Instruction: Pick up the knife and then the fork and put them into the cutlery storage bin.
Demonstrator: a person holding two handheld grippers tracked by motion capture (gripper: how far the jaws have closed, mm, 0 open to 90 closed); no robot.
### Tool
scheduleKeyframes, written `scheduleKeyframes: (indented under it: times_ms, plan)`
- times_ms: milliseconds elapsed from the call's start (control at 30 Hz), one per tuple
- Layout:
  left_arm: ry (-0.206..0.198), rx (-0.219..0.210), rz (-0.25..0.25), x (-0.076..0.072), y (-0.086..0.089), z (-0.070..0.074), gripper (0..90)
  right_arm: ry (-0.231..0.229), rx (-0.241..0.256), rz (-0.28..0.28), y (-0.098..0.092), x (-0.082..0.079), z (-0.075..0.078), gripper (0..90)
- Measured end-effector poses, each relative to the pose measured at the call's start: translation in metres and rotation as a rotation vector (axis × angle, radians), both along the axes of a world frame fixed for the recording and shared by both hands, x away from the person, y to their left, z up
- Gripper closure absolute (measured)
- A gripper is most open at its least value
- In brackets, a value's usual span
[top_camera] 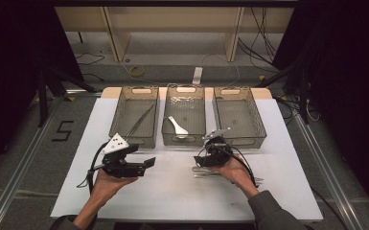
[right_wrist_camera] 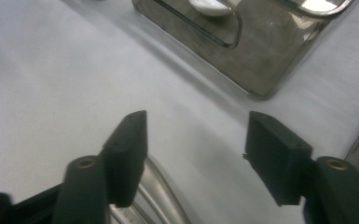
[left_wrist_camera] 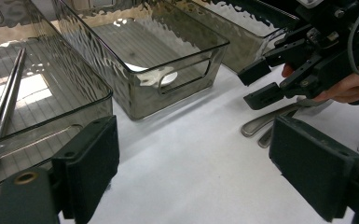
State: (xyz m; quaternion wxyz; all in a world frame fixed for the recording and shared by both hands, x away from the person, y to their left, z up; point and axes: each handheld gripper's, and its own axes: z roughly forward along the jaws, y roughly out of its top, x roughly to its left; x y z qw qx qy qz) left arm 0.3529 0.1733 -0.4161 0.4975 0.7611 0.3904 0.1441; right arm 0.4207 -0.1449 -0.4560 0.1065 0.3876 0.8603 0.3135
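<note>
Your right gripper (top_camera: pixel 211 154) hangs spread over the metal cutlery (left_wrist_camera: pixel 265 122) on the white table (top_camera: pixel 172 191) — pickup in hand (nothing gripped). Left gripper (top_camera: pixel 141 165) also spread, idle. Next — lower squarely, close on one handle.

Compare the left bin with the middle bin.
The left bin holds long metal chopsticks lying lengthwise; the middle bin holds a white spoon. The left bin sits nearest the left gripper, the middle bin nearer the right gripper. Both are smoky, clear plastic with handle slots.
</note>
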Motion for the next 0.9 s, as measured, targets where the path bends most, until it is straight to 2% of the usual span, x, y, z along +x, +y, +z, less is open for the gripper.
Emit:
scheduleKeyframes:
  times_ms: [167,367,567,633,667,733,900]
  plan:
    - [-0.003,0.008,-0.006,-0.001,0.000,0.000,15.6,0.004,-0.028,0.016,0.001,-0.001,-0.004,62.4]
    - [-0.002,0.009,-0.006,-0.001,-0.001,0.000,15.6,0.012,-0.066,0.036,0.005,-0.002,-0.009,76.6]
    - [-0.002,0.013,-0.005,-0.001,0.000,-0.001,15.6,0.026,-0.100,0.059,0.010,-0.002,-0.015,86.2]
    - [-0.001,0.014,-0.005,-0.001,0.000,-0.001,15.6,0.044,-0.109,0.069,0.013,-0.004,-0.017,89.1]
    - [-0.001,0.015,-0.004,-0.001,0.000,-0.001,15.6,0.036,-0.116,0.075,0.014,-0.005,-0.018,90.0]
    - [0.001,0.017,-0.006,-0.001,-0.001,-0.001,15.6,0.031,-0.121,0.083,0.016,-0.006,-0.018,90.0]
    - [-0.001,0.017,-0.005,-0.001,-0.001,-0.001,15.6,0.063,-0.109,0.087,0.015,-0.007,-0.017,90.0]
